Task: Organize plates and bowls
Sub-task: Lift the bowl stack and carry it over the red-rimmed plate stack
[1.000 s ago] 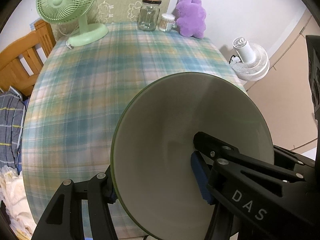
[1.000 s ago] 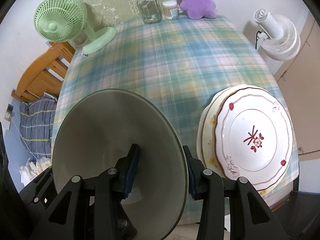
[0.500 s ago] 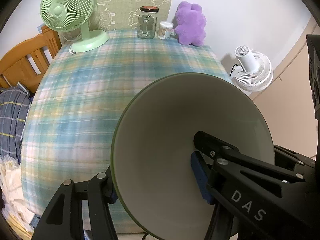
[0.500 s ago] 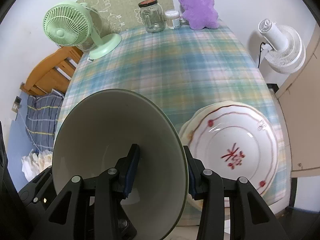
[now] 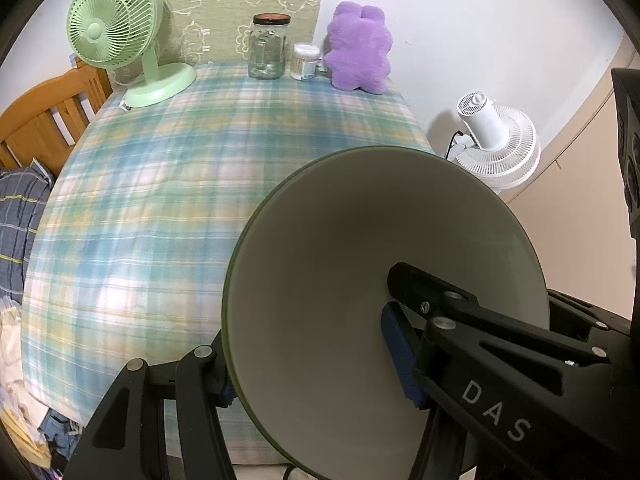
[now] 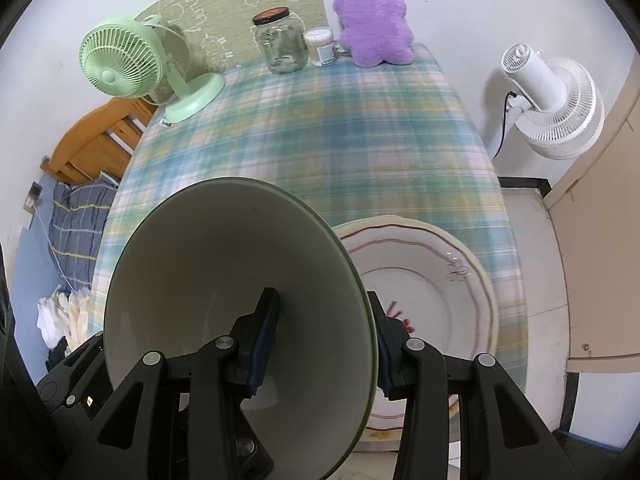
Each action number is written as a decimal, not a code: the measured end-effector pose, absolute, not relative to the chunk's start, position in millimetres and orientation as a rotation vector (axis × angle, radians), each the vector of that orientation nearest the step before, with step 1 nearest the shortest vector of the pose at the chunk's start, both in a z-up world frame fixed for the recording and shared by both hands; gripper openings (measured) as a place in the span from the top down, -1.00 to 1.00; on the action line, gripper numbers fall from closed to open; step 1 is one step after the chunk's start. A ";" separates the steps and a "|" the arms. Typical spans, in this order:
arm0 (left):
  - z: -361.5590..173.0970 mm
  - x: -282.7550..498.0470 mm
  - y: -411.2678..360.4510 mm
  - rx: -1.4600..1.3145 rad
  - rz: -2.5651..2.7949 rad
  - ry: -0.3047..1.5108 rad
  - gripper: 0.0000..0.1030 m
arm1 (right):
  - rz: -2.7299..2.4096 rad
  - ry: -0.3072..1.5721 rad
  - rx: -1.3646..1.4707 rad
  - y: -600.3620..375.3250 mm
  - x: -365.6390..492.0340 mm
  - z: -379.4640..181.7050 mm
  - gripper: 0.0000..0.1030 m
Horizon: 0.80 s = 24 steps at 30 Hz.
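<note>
A large pale green bowl (image 5: 360,264) is held above the near edge of the plaid table (image 5: 168,184). My left gripper (image 5: 308,364) is shut on its left rim, one finger inside and one outside. My right gripper (image 6: 324,340) is shut on the right rim of the same bowl (image 6: 224,280). A stack of white plates with red trim (image 6: 436,292) lies on the table's near right corner, just right of the bowl and partly hidden behind it.
At the table's far edge stand a green desk fan (image 5: 120,40), a glass jar (image 5: 266,50), a small cotton-swab tub (image 5: 306,61) and a purple plush toy (image 5: 358,50). A white floor fan (image 6: 548,92) stands to the right, a wooden bed frame (image 5: 44,120) to the left.
Both grippers with the bowl have pulled back and up from the table. The plate stack now sits closer under the bowl's right side in the right wrist view.
</note>
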<state>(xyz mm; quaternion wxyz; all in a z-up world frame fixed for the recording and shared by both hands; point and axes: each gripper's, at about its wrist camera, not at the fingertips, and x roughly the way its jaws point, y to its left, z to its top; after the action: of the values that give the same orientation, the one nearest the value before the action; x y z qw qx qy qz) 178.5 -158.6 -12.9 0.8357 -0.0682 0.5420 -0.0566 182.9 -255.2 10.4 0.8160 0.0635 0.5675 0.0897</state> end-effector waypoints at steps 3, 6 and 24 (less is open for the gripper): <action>-16.1 179.2 -171.2 -0.150 -0.115 1.153 -0.19 | 0.195 1.214 0.132 -267.2 183.1 8.2 0.12; -19.9 179.2 -180.3 -0.155 -0.111 1.160 -0.19 | 0.197 1.222 0.129 -278.2 183.0 5.1 0.11; -60.0 186.4 -217.3 -0.236 -0.077 1.255 -0.19 | 0.206 1.328 0.079 -321.4 197.1 -32.3 0.11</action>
<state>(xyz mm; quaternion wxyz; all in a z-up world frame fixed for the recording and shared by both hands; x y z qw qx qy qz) 186.4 -217.3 -60.0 0.8023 -0.1101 0.5855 -0.0362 197.1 -321.4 -32.3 0.7820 0.0365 0.6149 0.0953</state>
